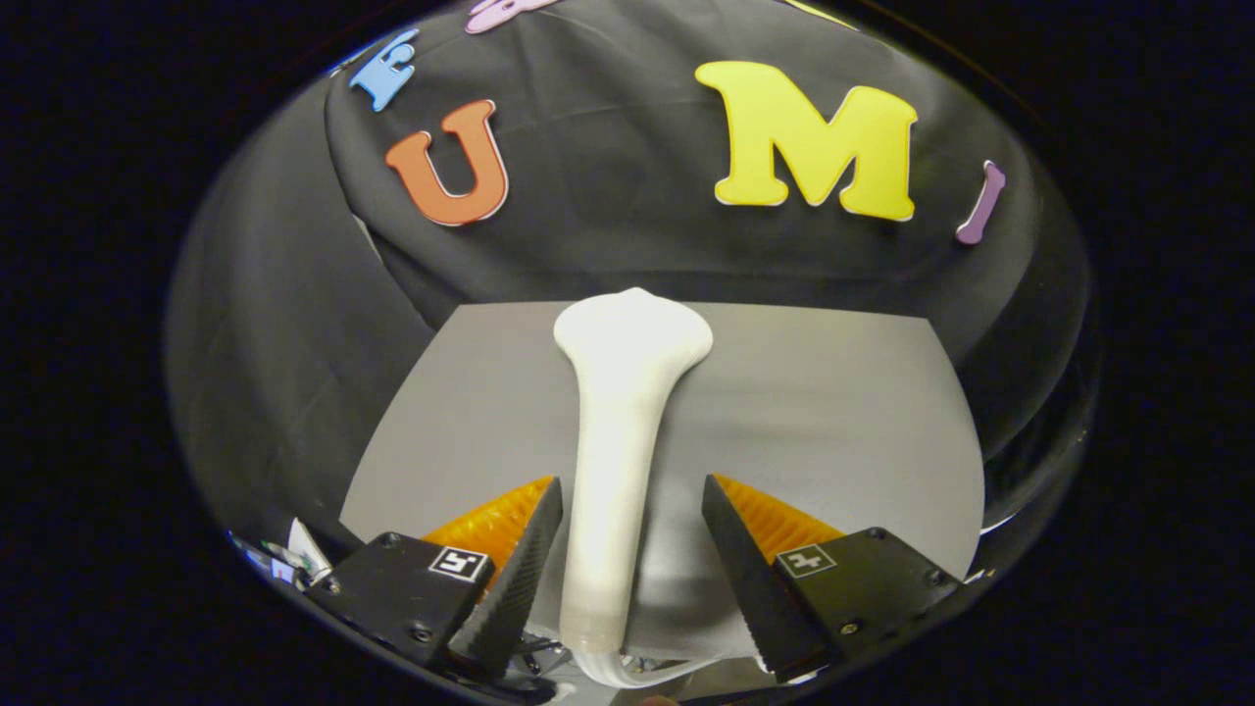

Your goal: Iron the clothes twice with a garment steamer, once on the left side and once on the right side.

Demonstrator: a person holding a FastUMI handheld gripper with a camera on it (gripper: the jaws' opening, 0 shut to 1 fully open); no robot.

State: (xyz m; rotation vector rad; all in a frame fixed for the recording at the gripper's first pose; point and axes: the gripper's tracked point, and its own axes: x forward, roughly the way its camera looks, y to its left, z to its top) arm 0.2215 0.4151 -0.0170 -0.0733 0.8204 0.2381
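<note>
A white garment steamer point(618, 441) lies lengthwise on a flat grey surface point(833, 412). Its wide head point(632, 333) points away from me, toward the far edge. The slim handle runs back between my fingers. My gripper point(631, 482) is open around the handle: the left finger point(525, 559) is right beside it, maybe touching, and the right finger point(745, 559) stands clear with a gap. A white hose point(627, 672) leaves the handle's near end, under the fingers. I cannot tell whether the grey surface is the garment or a table top.
Black cloth point(608, 226) closes the booth behind the grey surface and on its left. Some small coloured items point(294, 561) lie past the surface's near left corner. Bare grey room spreads to the left and right of the steamer.
</note>
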